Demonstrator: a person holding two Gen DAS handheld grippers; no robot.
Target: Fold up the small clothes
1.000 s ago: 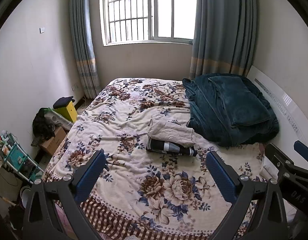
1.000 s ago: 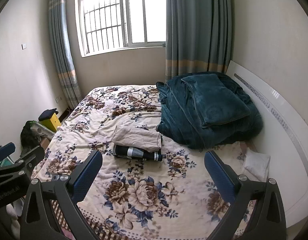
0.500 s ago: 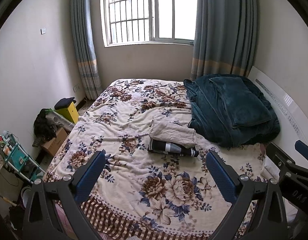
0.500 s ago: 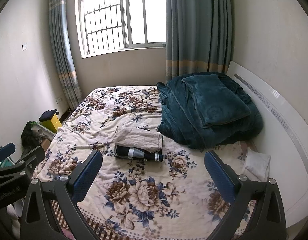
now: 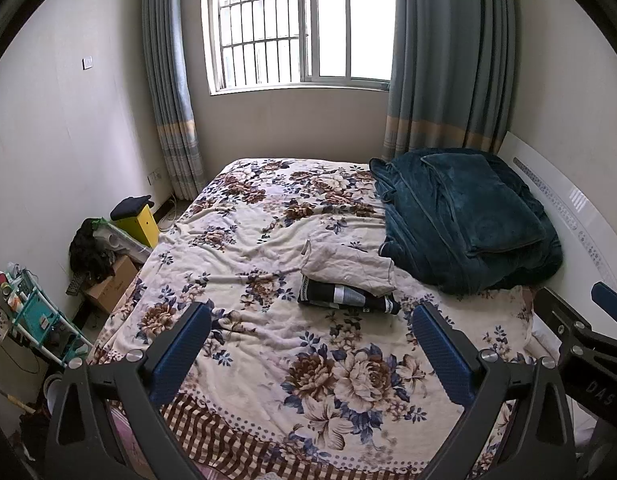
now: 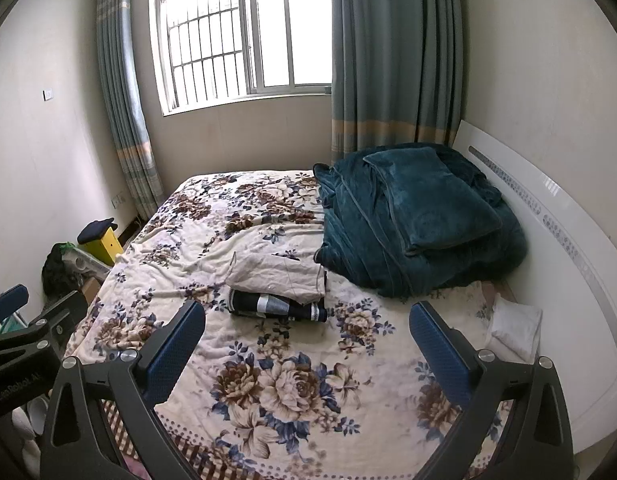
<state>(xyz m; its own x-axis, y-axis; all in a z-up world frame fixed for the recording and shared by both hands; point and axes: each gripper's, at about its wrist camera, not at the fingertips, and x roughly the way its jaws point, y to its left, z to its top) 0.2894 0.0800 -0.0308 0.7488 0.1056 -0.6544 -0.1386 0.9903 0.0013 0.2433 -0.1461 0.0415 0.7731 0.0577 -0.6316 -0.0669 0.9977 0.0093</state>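
A bed (image 5: 268,364) (image 6: 388,364) with a cream floral cover fills most of both views, its white headboard (image 6: 548,216) (image 5: 568,200) along the right side. Against that headboard sits a heaped teal blanket (image 5: 468,220) (image 6: 416,216) — a folded piece lies on top of the pile. Behind the bed, grey-blue curtains (image 5: 440,56) (image 6: 392,48) hang on either side of a barred window (image 5: 300,24) (image 6: 244,32).

The left tongs (image 5: 310,354) are spread wide above the near part of the bed, nothing between the blue pads. The right tongs (image 6: 306,350) are spread just as wide and hold nothing.

The small clothes lie near the middle of the bed, just beside the blanket: a beige garment (image 5: 348,268) (image 6: 280,274) lies loosely spread and partly overlaps a dark folded garment (image 5: 348,302) (image 6: 276,308) with a pale band — both well apart from either pair of tongs.

A small white cloth (image 6: 512,328) lies by the headboard. On the floor at the left stands a yellow box (image 5: 138,222) (image 6: 104,244).
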